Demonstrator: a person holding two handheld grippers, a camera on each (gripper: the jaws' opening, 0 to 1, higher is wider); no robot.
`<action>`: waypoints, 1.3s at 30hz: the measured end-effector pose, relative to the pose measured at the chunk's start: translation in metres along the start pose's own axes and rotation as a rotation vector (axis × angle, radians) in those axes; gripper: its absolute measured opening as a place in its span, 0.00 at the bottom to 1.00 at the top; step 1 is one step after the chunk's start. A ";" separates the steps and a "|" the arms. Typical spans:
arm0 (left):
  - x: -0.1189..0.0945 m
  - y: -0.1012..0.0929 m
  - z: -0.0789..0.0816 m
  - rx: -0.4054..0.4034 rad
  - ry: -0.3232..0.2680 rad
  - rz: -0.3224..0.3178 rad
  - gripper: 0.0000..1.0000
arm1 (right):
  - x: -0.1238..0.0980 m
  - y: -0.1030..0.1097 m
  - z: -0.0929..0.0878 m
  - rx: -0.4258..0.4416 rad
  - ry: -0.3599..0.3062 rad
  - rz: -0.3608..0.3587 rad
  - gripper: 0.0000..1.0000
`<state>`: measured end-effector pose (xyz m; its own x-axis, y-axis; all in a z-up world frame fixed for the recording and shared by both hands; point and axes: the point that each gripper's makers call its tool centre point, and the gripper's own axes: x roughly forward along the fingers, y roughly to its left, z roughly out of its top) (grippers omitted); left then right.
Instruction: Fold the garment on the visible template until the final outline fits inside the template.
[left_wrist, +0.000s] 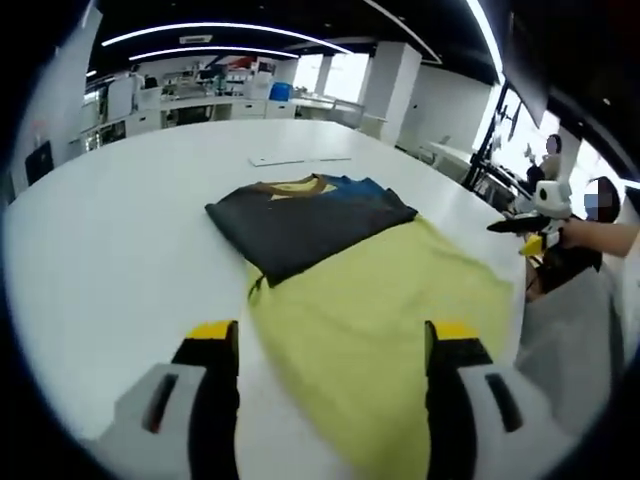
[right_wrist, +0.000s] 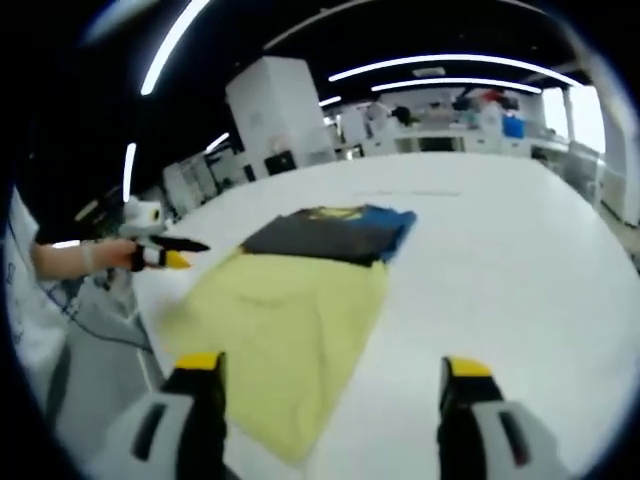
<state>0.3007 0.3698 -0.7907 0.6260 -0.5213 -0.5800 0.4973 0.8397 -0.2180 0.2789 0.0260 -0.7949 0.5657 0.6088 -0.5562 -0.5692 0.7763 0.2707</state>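
In the left gripper view we see our left gripper (left_wrist: 330, 350), jaws wide apart and empty, over the yellow template (left_wrist: 390, 310) on the white worktop (left_wrist: 120, 230); the folded garment (left_wrist: 310, 215) lies across its far end. In the right gripper view, our right gripper (right_wrist: 330, 385) gapes empty; the garment (right_wrist: 330, 232) lies crosswise beyond.

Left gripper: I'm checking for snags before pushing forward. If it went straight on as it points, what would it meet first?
Probably the yellow cloth, which lies between the open left gripper jaws; the dark folded garment lies beyond.
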 end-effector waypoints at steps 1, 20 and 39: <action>-0.002 0.000 -0.002 -0.003 0.003 0.001 0.72 | 0.000 -0.001 -0.002 0.000 0.002 -0.001 0.88; -0.043 -0.016 -0.060 -0.051 0.167 -0.067 0.58 | -0.009 0.010 -0.037 -0.011 0.104 0.043 0.76; -0.063 -0.034 -0.109 -0.174 0.238 -0.080 0.34 | -0.016 0.030 -0.071 0.109 0.218 0.105 0.25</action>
<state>0.1790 0.3909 -0.8321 0.4200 -0.5541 -0.7187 0.4161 0.8214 -0.3901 0.2107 0.0279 -0.8335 0.3585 0.6462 -0.6737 -0.5432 0.7313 0.4124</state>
